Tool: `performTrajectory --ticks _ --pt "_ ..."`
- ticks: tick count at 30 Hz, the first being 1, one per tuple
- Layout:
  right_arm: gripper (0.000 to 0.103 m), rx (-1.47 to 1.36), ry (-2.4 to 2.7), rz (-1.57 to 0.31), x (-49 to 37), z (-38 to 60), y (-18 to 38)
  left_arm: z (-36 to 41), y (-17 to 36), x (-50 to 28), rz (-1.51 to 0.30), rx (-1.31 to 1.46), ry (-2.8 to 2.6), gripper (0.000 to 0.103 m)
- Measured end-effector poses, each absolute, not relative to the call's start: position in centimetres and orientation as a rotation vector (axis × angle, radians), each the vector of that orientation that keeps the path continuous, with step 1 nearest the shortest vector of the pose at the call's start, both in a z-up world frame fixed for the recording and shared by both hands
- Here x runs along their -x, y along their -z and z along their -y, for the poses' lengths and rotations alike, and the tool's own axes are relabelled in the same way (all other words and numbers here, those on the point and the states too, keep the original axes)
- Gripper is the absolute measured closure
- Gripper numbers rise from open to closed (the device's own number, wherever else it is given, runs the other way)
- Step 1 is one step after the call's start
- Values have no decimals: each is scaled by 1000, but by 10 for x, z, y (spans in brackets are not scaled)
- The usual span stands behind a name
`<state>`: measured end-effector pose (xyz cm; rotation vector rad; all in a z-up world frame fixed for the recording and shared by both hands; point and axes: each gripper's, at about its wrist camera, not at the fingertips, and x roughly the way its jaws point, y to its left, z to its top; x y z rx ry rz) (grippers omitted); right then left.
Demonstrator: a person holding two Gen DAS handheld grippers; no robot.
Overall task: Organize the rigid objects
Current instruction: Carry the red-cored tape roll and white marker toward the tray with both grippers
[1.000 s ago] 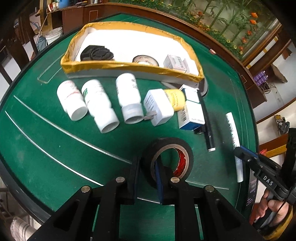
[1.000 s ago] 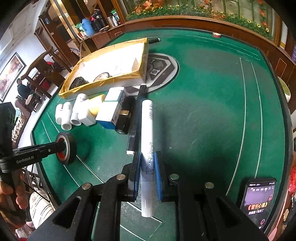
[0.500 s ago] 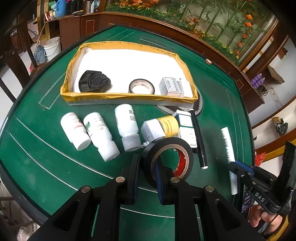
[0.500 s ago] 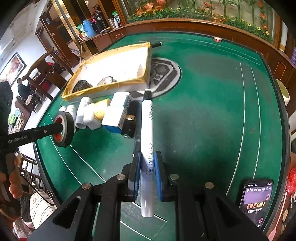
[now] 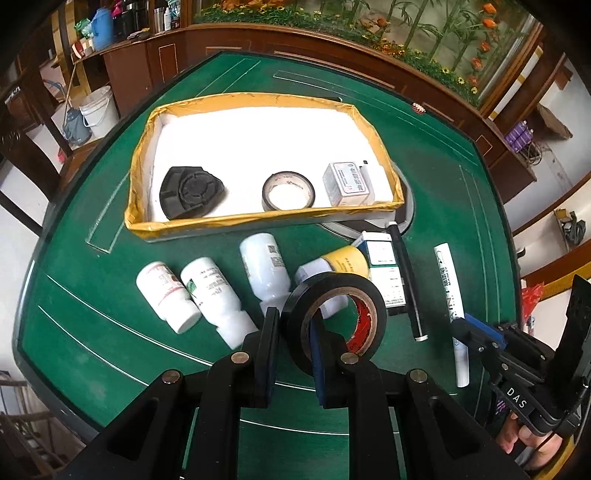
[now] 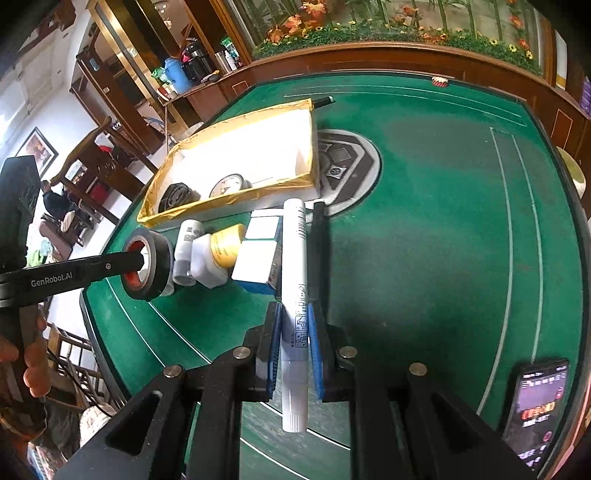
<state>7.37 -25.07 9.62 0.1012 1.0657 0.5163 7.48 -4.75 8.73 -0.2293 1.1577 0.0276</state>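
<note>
A home-like lounge or tea room: a green felt desk (image 6: 443, 229) with dark wood rim, carved wooden chairs (image 6: 92, 155), a framed picture (image 6: 37, 149), thermoses (image 6: 175, 75) on a sideboard, and flowers (image 6: 369, 29) along the far window.

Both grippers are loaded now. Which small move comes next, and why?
Probably carry the black tape roll, clamped in the left gripper, forward over the yellow-rimmed box and release: another tape roll already lies there beside bare floor.

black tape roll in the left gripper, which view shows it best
The left wrist view: the black tape roll sits close, its rim pinched by the left gripper. The right wrist view shows it smaller, at the frame's left.
</note>
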Motion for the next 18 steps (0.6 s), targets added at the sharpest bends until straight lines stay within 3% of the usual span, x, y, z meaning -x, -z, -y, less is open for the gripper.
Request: performTrajectory --ticks 18 --pt "89 -83 -542 -1058 -94 203 -100 23 -94 -94 -1135 202 -7 88"
